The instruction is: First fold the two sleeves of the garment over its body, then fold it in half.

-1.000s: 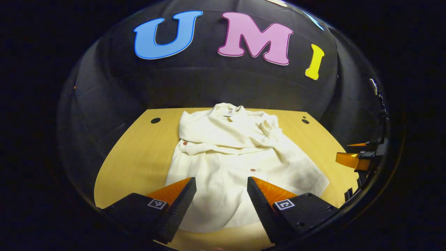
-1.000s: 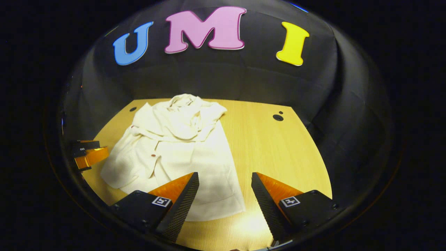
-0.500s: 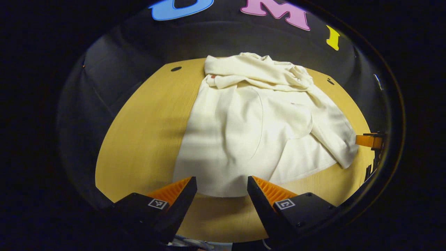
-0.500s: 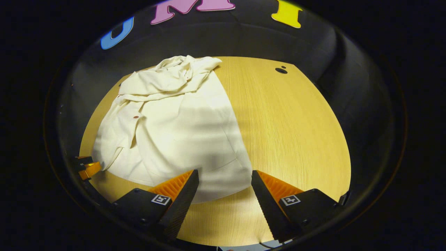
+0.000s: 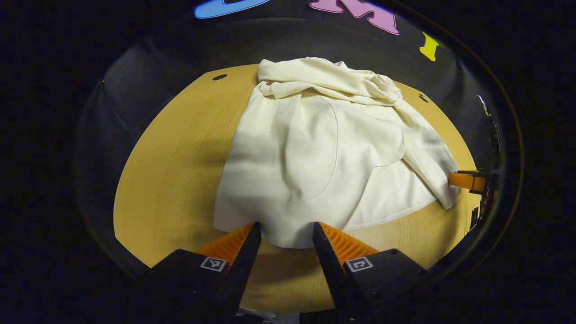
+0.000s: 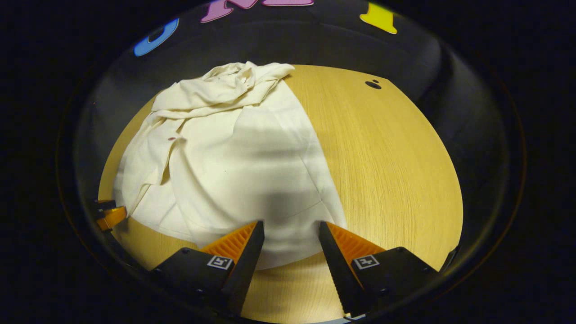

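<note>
Table [image 5: 171, 148] | garment [image 5: 324, 153] lies centre, sleeves folded | left gripper [image 5: 284, 231], right gripper [image 6: 291, 230]: jaws apart, straddling near hem | pinch both corners evenly, carry hem to far collar.

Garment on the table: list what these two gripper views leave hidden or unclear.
- Cream jacket, left gripper view: sleeve ends are buried in the bunched folds near the collar.
- Left gripper, same view: whether its fingers touch the hem is unclear.
- Right gripper, right gripper view: hem contact is unclear.
- Wooden table: the jacket covers part.
</note>
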